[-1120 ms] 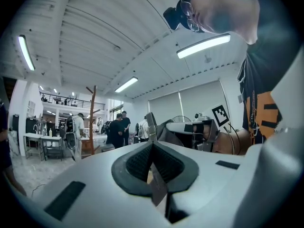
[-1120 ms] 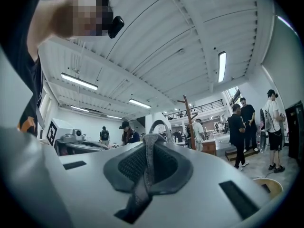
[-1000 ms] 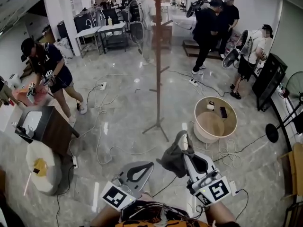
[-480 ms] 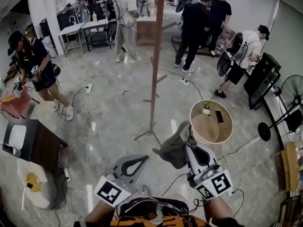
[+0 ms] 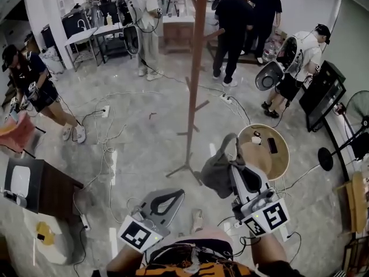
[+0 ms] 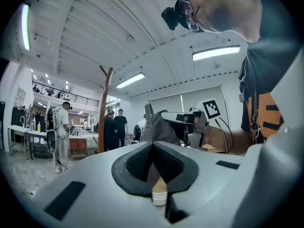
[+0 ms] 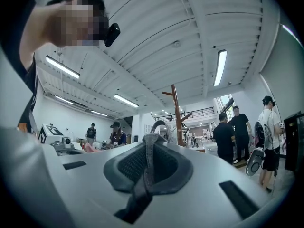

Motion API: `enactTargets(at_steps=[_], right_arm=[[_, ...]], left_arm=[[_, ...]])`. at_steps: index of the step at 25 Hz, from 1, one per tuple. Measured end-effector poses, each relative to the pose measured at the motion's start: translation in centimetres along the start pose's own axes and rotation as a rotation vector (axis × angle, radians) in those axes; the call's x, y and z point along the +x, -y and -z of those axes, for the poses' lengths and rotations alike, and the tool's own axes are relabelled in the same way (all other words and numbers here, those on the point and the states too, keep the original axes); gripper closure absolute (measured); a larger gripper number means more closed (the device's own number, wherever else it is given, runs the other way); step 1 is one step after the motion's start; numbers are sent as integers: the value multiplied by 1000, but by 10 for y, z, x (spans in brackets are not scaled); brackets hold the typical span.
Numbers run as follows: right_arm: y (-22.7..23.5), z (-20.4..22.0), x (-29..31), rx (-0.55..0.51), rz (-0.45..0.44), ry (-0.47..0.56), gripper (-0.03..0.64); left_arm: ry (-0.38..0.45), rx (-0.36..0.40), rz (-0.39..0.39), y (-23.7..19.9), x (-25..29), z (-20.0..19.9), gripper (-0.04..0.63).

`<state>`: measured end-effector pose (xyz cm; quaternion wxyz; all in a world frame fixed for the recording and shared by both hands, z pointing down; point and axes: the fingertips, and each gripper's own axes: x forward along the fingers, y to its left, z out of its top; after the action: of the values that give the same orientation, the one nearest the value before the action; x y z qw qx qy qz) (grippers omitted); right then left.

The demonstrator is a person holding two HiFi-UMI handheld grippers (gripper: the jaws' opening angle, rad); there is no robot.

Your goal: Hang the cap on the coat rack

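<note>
A busy hall with a pale stone floor (image 5: 144,137) and trailing cables; the rack (image 5: 195,79) stands just ahead. The right tongs (image 5: 234,161) pinch a fold of the grey cap (image 5: 214,175), which droops limp beside them. The left tongs (image 5: 171,196) are pressed together, empty. The cap looks light and floppy, so a hold near its rim probably suits it best.

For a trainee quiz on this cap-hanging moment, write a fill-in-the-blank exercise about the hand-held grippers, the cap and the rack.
1. The grey cap is clamped in the ____ hand-held gripper.
2. The left hand-held gripper, jaws together, holds ____.
3. The brown coat rack, with no cap on it yet, stands on the ____.
Missing words: right; nothing; floor.
</note>
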<state>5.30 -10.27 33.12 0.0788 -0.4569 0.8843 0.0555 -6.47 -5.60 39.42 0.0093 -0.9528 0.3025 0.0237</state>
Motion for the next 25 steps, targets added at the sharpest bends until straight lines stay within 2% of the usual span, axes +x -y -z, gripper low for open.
enactTargets(at_steps=[6, 14, 18, 25], right_arm=[[39, 13, 47, 31, -48, 16, 586], [93, 12, 113, 22, -142, 57, 586], [119, 6, 136, 20, -183, 75, 586], [141, 14, 170, 17, -180, 71, 586]], left_arm=[[-31, 7, -42, -49, 44, 4, 581], [-34, 42, -138, -106, 102, -7, 581], [-20, 53, -181, -120, 125, -11, 581], [-43, 24, -172, -139, 143, 4, 581]])
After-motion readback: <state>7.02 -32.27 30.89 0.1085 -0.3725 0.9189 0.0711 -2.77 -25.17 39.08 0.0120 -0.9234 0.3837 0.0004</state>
